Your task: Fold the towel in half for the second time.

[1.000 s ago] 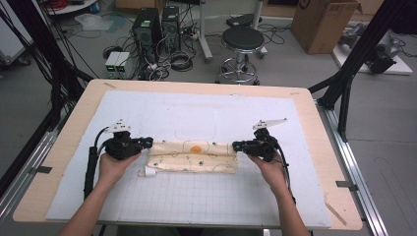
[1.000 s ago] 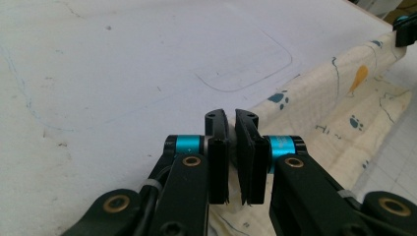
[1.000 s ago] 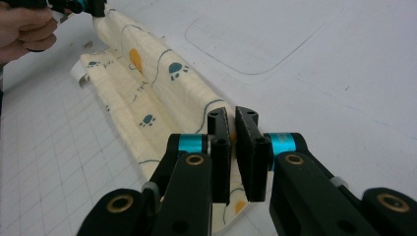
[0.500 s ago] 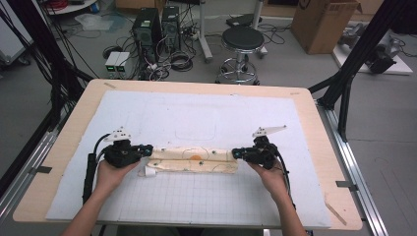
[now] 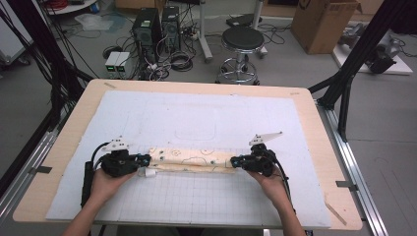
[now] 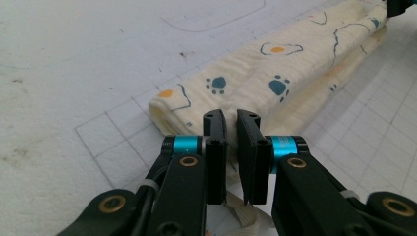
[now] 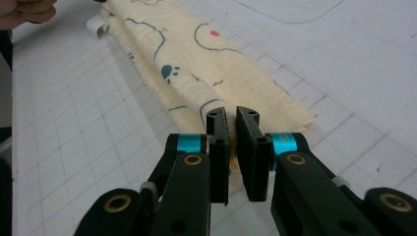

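two claws work one cloth. the left claw sits at the left end of the folded cloth, and the right claw sits at its right end, both low over the white mat on the counter.

left claw: in the left gripper view, the left claw has its jaws drawn nearly together, with a narrow gap between the pads. cloth fills that gap at the near end of the roll, and a strip of it shows below the jaws, so the claw is clamped on the cloth end.

right claw: in the right gripper view, the right claw has its jaws equally close, and the cloth edge is pinched between the pads. this claw is likewise clamped on the cloth.

cloth position: the cloth is cream with blue paw prints and orange spots. it lies as a long, narrow folded bundle, running straight from one claw to the other across the near half of the mat. its length rests on the mat where the plain area meets the printed grid. from each claw, the bundle extends directly ahead, away from the jaws, towards the other claw. a small white tag shows at the far end in the right gripper view, beside the person's other hand.
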Action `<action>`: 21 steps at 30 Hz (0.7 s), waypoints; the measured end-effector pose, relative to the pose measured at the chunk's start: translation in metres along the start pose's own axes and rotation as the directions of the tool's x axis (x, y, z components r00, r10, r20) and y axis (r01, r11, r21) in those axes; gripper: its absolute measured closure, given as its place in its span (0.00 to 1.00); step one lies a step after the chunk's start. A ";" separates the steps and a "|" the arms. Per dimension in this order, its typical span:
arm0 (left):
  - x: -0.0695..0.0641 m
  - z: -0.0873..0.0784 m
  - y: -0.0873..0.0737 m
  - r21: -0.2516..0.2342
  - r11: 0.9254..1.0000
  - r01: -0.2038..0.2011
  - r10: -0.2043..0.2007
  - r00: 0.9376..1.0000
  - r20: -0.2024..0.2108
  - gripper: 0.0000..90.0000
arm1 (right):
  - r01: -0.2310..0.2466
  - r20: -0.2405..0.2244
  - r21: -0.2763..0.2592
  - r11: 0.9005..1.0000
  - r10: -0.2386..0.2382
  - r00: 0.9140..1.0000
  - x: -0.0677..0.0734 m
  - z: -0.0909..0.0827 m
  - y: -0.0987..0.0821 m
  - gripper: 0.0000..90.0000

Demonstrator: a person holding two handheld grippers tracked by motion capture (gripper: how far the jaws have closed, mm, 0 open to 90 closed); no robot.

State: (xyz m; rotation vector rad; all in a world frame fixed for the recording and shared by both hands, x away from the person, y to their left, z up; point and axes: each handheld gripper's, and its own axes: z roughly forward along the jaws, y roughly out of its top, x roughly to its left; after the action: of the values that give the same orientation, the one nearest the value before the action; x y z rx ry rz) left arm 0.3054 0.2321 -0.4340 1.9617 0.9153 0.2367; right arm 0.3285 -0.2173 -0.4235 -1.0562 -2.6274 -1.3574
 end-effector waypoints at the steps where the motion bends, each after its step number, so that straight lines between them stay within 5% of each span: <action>1: -0.001 0.000 -0.001 0.005 1.000 -0.002 0.002 1.000 0.000 0.91 | 0.008 0.004 -0.001 1.000 -0.008 1.000 0.000 0.000 -0.001 0.93; 12: -0.004 -0.001 -0.007 0.031 0.999 -0.009 0.008 0.999 0.035 0.86 | -0.042 -0.020 -0.003 0.999 0.042 0.999 -0.004 0.000 -0.017 0.90; 14: -0.003 -0.003 -0.006 0.010 1.000 0.005 -0.005 0.999 0.048 0.81 | -0.047 -0.017 0.001 0.999 0.047 0.999 -0.004 -0.001 -0.018 0.82; 17: -0.001 -0.010 -0.002 -0.044 0.998 0.049 -0.045 0.994 0.095 0.73 | -0.046 -0.050 -0.063 0.997 0.043 0.998 -0.002 -0.007 -0.017 0.73; 21: -0.004 -0.015 0.007 -0.072 0.997 0.040 -0.034 0.995 0.092 0.67 | -0.042 -0.054 -0.100 0.994 0.037 0.998 0.001 -0.014 -0.010 0.70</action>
State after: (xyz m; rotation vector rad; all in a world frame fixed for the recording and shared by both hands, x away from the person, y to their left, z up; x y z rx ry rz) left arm 0.2987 0.2375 -0.4191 1.8705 0.8712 0.1565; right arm 0.3179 -0.2311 -0.4212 -1.0618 -2.5112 -1.5031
